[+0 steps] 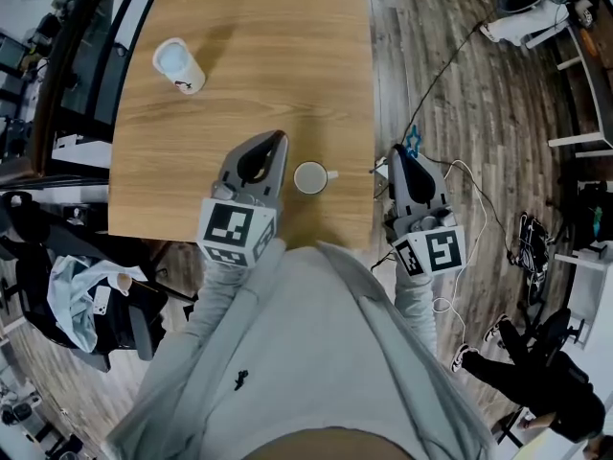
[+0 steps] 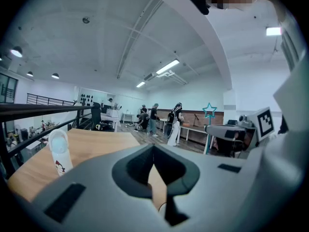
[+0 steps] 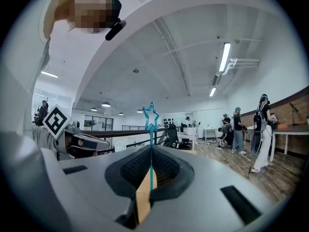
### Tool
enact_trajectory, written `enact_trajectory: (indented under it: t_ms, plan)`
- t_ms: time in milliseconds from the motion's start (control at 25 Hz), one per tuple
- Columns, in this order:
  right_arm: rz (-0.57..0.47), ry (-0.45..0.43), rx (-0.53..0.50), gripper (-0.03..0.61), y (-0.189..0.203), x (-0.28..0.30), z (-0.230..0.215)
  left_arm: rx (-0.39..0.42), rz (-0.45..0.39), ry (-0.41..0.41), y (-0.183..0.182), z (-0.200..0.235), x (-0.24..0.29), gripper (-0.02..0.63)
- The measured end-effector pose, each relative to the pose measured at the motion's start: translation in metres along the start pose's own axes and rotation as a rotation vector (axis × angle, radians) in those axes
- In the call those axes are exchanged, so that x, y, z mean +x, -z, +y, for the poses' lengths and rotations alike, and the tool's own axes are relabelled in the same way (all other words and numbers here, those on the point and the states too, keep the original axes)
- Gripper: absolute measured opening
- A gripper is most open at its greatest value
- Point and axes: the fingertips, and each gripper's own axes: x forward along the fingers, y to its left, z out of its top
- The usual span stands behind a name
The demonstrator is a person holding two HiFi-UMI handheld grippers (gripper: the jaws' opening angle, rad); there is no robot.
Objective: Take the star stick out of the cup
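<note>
A thin blue star stick (image 3: 150, 116) stands upright, clamped between the jaws of my right gripper (image 3: 150, 148). In the head view that gripper (image 1: 399, 153) hangs just past the table's right edge, and the star stick (image 1: 414, 140) pokes out above the floor. The small white cup (image 1: 309, 177) sits on the wooden table (image 1: 249, 84) near its front edge, with nothing in it. My left gripper (image 1: 277, 138) is shut just left of the cup, holding nothing. The left gripper view shows its own jaws (image 2: 153, 150) closed and the star stick (image 2: 209, 111) far to the right.
A white bottle with a small print (image 1: 179, 65) lies at the table's back left and also shows in the left gripper view (image 2: 59, 151). Cables (image 1: 450, 65) trail over the wooden floor on the right. A chair with cloth (image 1: 86, 300) stands at the left. People stand far off (image 3: 263, 124).
</note>
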Motion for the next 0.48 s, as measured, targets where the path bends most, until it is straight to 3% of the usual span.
enact_trajectory:
  t_ms: [480]
  plan:
    - [-0.008, -0.005, 0.018, 0.018, 0.0, 0.009, 0.009, -0.011, -0.005, -0.033, 0.001, 0.016, -0.01, 0.02]
